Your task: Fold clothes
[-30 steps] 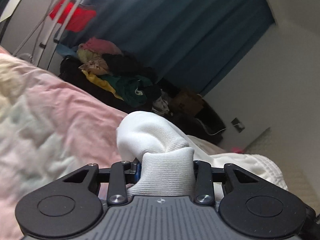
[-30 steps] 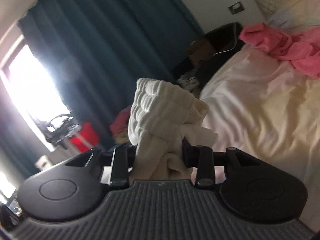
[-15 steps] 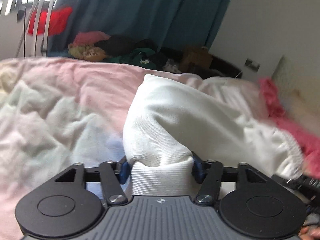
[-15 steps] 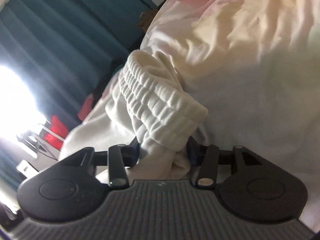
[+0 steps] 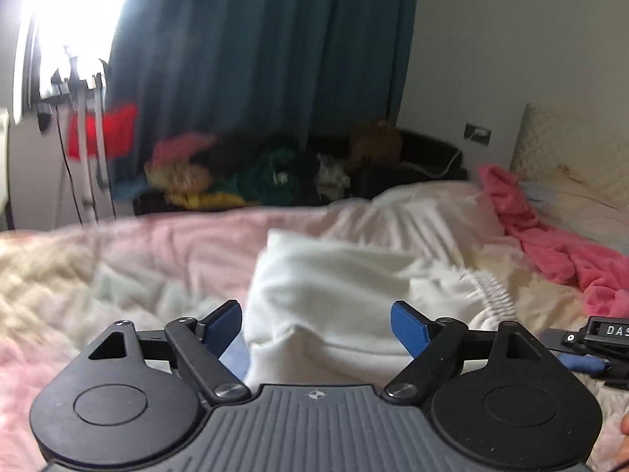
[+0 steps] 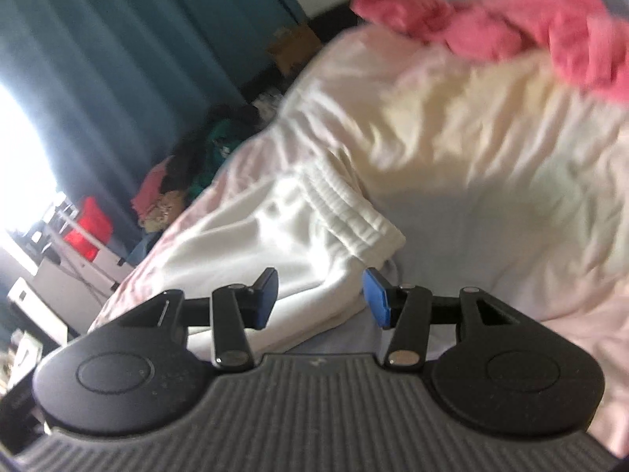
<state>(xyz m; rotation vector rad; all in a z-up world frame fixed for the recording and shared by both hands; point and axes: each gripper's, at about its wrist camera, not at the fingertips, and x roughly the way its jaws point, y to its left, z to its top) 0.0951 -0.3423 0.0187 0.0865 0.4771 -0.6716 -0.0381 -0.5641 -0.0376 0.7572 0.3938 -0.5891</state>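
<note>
I'm over a bed (image 5: pixel 165 251) with a rumpled pink-and-cream quilt, one dark teal curtain (image 5: pixel 255 59) on the far wall and a heap of clothes (image 5: pixel 236 181) below it, too blurred to count. One pair of white sweatpants (image 5: pixel 334 287) lies near, its waistband (image 6: pixel 346 204) to the right, and one pink garment (image 5: pixel 550 244) lies far right. My left gripper (image 5: pixel 316 322) and right gripper (image 6: pixel 320 295) both stand wide, gripping nothing.

A white knit garment (image 5: pixel 346 299) lies folded over on the bed, soft and a little rumpled. Its ribbed elastic waistband (image 6: pixel 346 204) curves along one edge, and a ribbed cuff (image 5: pixel 314 354) lies flat at the near end
</note>
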